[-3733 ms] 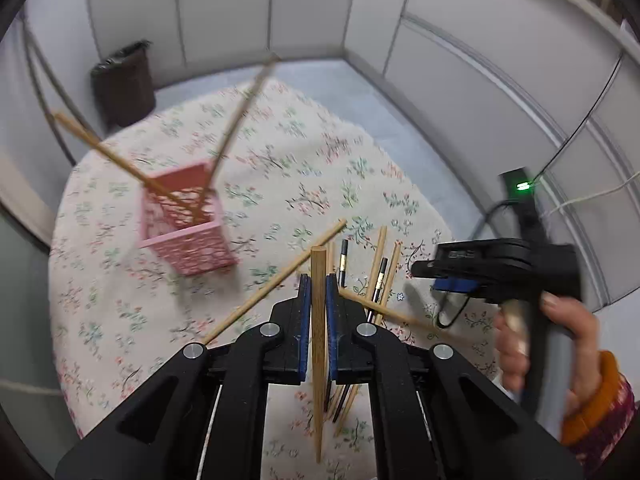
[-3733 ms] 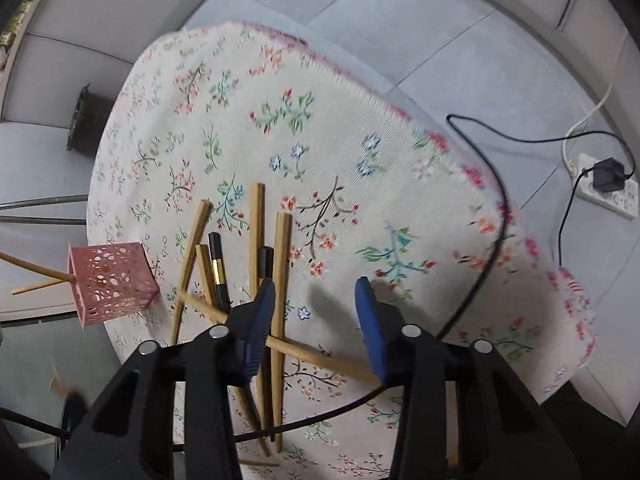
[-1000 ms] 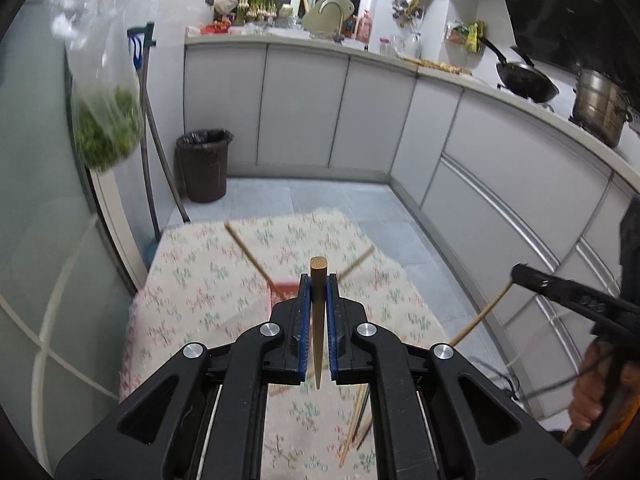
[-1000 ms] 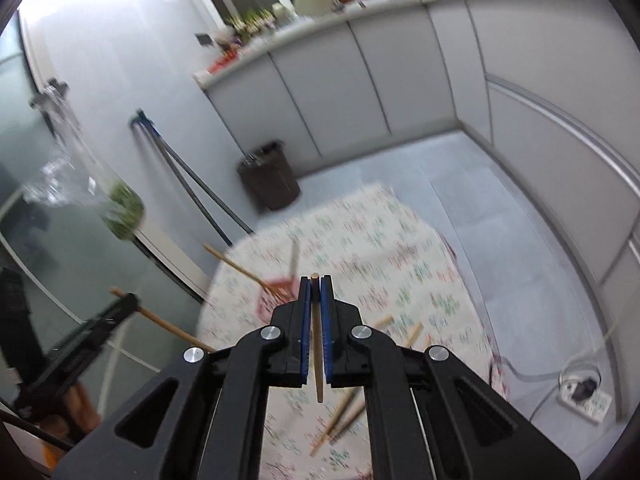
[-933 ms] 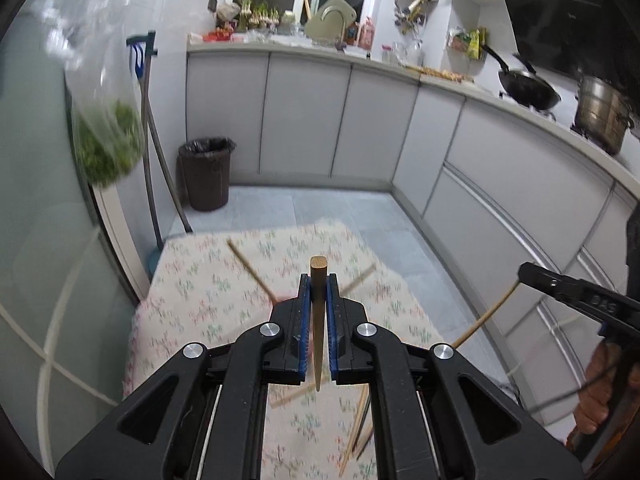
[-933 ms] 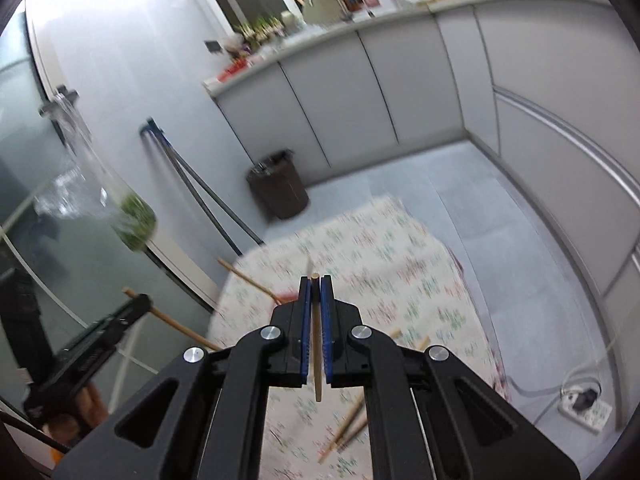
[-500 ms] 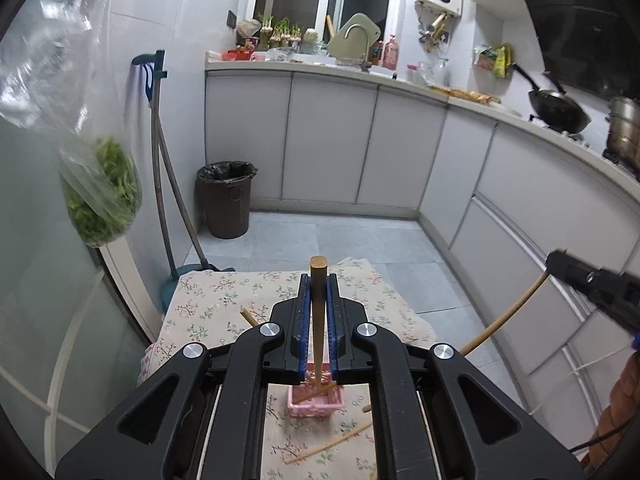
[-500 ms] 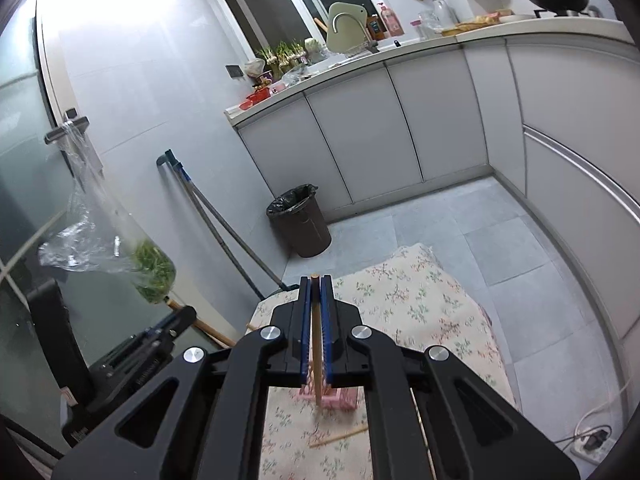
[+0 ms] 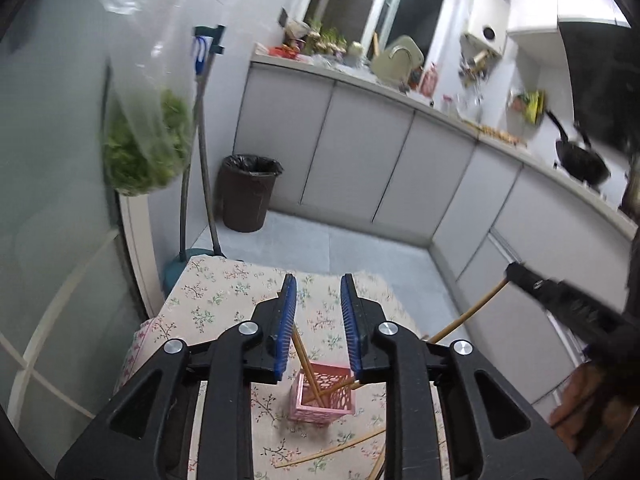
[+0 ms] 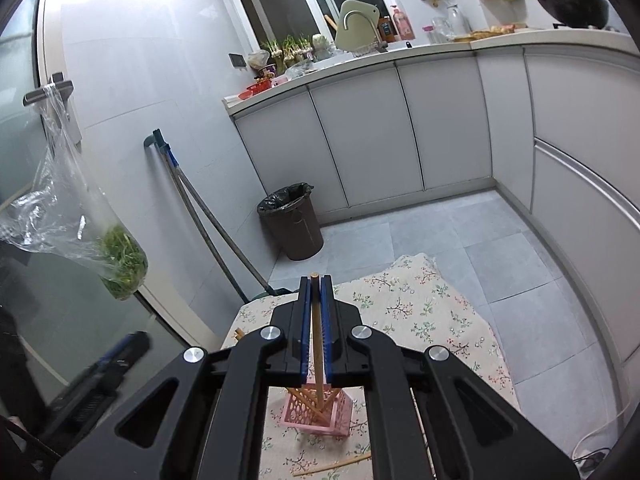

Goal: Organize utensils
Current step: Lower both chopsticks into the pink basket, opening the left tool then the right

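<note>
The right gripper (image 10: 316, 320) is clenched on a single wooden chopstick (image 10: 317, 344) — a plain, pale-brown stick with a flat-cut top. Its long axis runs along the blue-padded fingers (image 10: 305, 332), pointing toward 12 o'clock in the right wrist view, and its lower end reaches down into the pink basket (image 10: 318, 410).

That basket is a small square holder with perforated lattice walls, standing upright on the desk (image 10: 420, 320), which is covered with a cream floral cloth. Other wooden chopsticks (image 9: 308, 364) already lean inside it, one slanting toward 11 o'clock in the left wrist view and another toward 2 o'clock. A loose chopstick (image 9: 332, 450) lies flat on the cloth just at 6 o'clock from the basket, its long axis running from about 8 to 2 o'clock.

The left gripper (image 9: 318, 320) hangs above the basket with its fingers (image 9: 284, 332) released, spread apart and grasping nothing — the basket shows through the gap between them.

Beyond the desk at 12 o'clock stands a dark trash bin (image 10: 291, 226) against grey kitchen cabinets (image 10: 400, 132). A clear plastic bag of greens (image 10: 120, 264) hangs at 9 o'clock.
</note>
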